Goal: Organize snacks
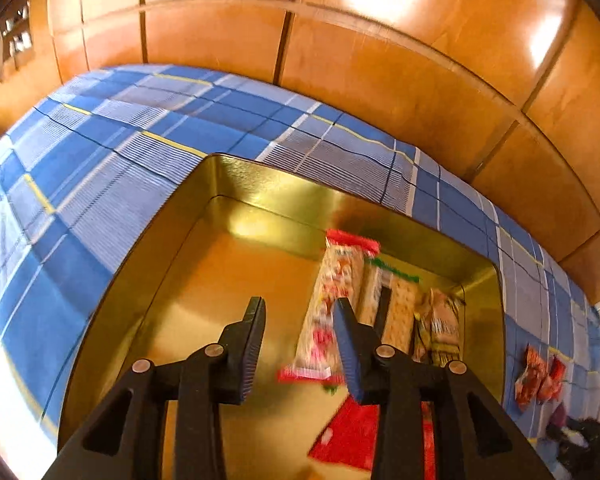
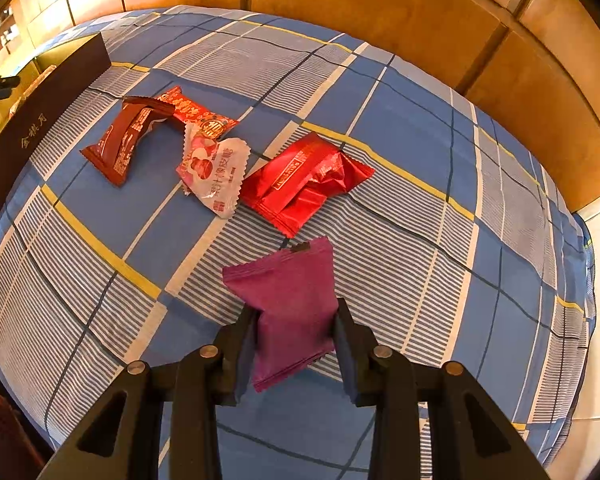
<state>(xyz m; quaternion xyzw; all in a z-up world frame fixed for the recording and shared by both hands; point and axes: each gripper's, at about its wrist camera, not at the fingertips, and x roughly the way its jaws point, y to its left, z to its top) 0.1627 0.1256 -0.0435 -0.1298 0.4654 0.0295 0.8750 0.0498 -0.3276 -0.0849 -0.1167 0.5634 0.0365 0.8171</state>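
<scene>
My left gripper hangs open over a gold tin, with nothing between its pads. Just behind its right finger a long clear snack packet with red ends lies blurred in the tin. Beside it are a cracker packet and a brown packet. A red packet lies nearer, partly hidden by the finger. My right gripper is shut on a purple packet just above the checked cloth.
On the blue checked cloth lie a dark brown packet, a red-and-gold one, a pink-white one and a red one. The tin's dark outer wall stands at left. Wooden panels close the back.
</scene>
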